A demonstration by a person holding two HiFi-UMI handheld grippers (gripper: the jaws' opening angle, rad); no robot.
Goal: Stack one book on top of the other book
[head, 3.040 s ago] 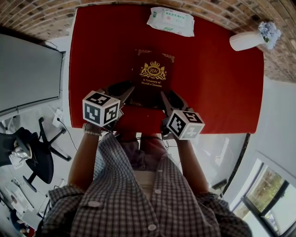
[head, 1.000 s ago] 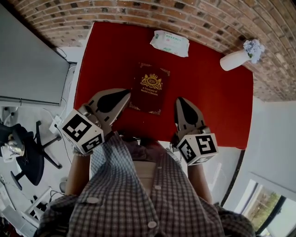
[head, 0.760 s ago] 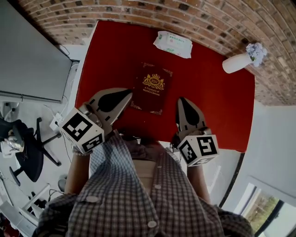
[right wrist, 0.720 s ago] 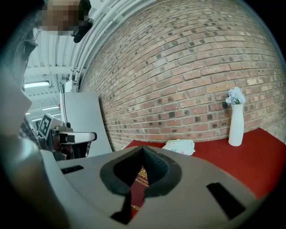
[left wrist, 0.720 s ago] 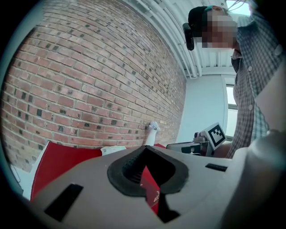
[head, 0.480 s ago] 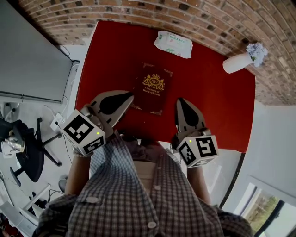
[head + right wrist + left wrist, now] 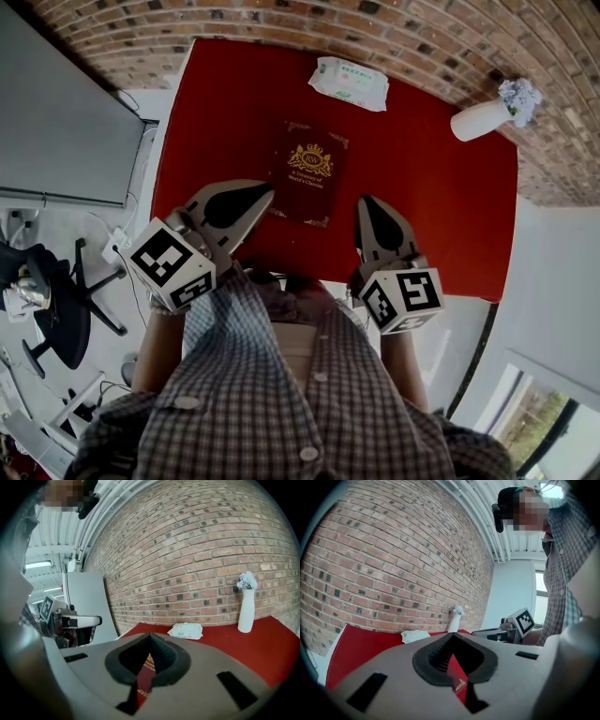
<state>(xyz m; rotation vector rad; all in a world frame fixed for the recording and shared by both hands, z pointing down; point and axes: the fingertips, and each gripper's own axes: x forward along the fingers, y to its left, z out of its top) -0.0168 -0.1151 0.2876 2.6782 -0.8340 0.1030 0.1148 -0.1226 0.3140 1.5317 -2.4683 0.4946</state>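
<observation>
Red surface [image 7: 431,197], one dark red book [image 7: 307,173] lying flat near its middle. A white wipes pack [image 7: 350,82] lies beyond the book toward the far edge, apart from it. A white vase [image 7: 483,117] holding flowers stands upright, well apart, right of the book.

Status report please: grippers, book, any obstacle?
Left gripper, right gripper shut, empty. Book flat on red table, not gripped. Wipes pack and vase beyond it, apart.

I see a brick wall [image 7: 375,19] behind the red table [image 7: 216,122]. A black office chair [image 7: 58,319] stands on the pale floor [image 7: 141,103], and there is a window [image 7: 562,422] too.
</observation>
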